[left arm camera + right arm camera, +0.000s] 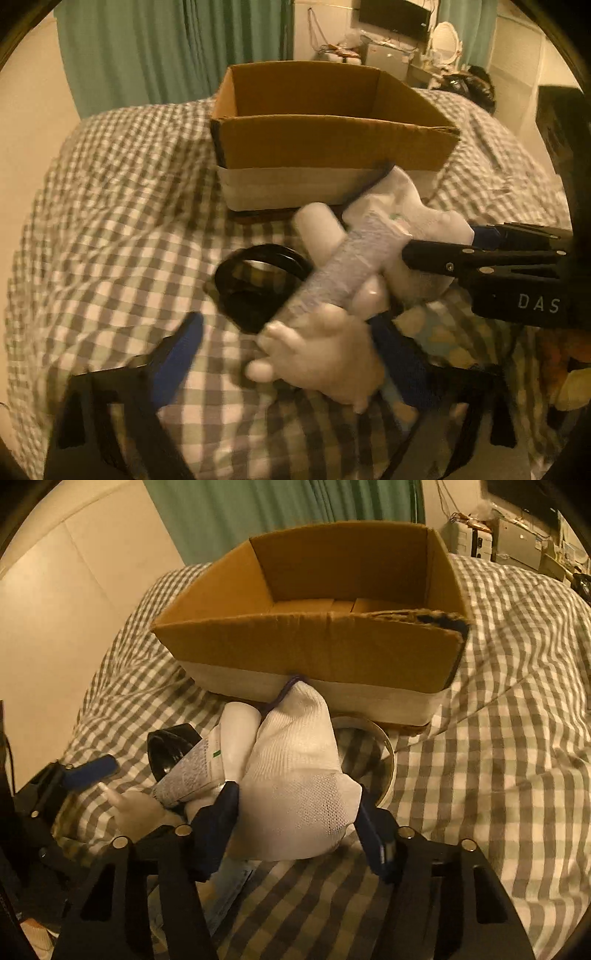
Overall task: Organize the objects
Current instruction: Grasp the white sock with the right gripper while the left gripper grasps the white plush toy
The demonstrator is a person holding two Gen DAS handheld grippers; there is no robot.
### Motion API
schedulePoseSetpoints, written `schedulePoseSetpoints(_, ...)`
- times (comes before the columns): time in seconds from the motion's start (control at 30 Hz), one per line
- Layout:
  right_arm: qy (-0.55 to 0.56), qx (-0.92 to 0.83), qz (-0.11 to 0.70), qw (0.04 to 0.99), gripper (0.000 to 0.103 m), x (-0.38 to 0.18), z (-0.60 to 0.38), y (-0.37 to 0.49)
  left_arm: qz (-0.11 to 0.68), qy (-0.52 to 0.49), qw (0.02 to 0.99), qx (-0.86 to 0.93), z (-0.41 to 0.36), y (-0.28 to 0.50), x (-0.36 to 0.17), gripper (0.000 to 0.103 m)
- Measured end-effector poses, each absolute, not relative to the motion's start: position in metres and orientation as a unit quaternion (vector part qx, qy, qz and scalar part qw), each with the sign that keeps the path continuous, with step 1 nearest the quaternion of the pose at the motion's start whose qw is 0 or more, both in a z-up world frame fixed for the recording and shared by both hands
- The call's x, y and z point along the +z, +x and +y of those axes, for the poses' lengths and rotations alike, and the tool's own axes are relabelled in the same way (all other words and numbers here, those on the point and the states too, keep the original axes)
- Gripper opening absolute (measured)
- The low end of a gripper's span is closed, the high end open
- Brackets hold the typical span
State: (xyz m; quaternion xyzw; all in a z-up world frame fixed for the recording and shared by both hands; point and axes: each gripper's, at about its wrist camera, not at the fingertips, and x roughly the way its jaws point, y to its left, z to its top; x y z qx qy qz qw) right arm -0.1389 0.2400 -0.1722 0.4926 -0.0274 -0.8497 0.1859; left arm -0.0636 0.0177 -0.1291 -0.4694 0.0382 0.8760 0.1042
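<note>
White sock [295,786], bunched and mesh-knit, sits between the blue pads of the right hand-held gripper [299,812]; the pads press against both of its sides, so the jaws are closed on it at a partly narrowed opening. In the left wrist view the same sock [402,206] protrudes past the black fingers of the right hand-held gripper [443,243], which enters from the right edge. The left hand-held gripper [288,350] has its jaws well apart, its blue pads straddling a pale doll hand [325,354]; whether either pad touches it cannot be determined because of blur. A grey printed tube [343,269] lies diagonally across the doll hand and against the sock, with a white cylindrical bottle [317,225] just behind it. A black ring-shaped object [258,280] rests on the checked bedcover [110,221] beside the tube. In the right wrist view, a shallow bowl [373,753] is partly hidden behind the sock. Farther back, an open cardboard box [328,144] stands on the bed, its near wall touching the sock's far end. Green curtains [166,44] hang beyond the bed.
</note>
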Motion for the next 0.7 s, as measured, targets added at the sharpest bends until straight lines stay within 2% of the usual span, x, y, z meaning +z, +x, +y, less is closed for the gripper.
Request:
schedulePoseSetpoints(0.07,0.480,-0.862,-0.024,0.164,0.059,-0.165,0.244,-0.131,0.027,-0.472,0.121,0.873,0.018,-0.062,-0.130,0.064)
schedulePoseSetpoints(0.1,0.472,-0.868,-0.028,0.151,0.058,-0.161,0.249,-0.125,0.024,-0.474,0.128,0.871,0.020,-0.062,-0.130,0.063)
schedulePoseSetpoints(0.23,0.455,-0.883,-0.031,0.115,0.058,-0.149,0.261,-0.110,0.034,-0.467,0.123,0.875,0.023,-0.059,-0.129,0.063)
schedulePoseSetpoints(0.7,0.409,-0.907,-0.004,0.094,0.058,-0.119,0.259,-0.062,0.018,-0.405,0.062,0.912,0.007,-0.032,-0.087,0.062)
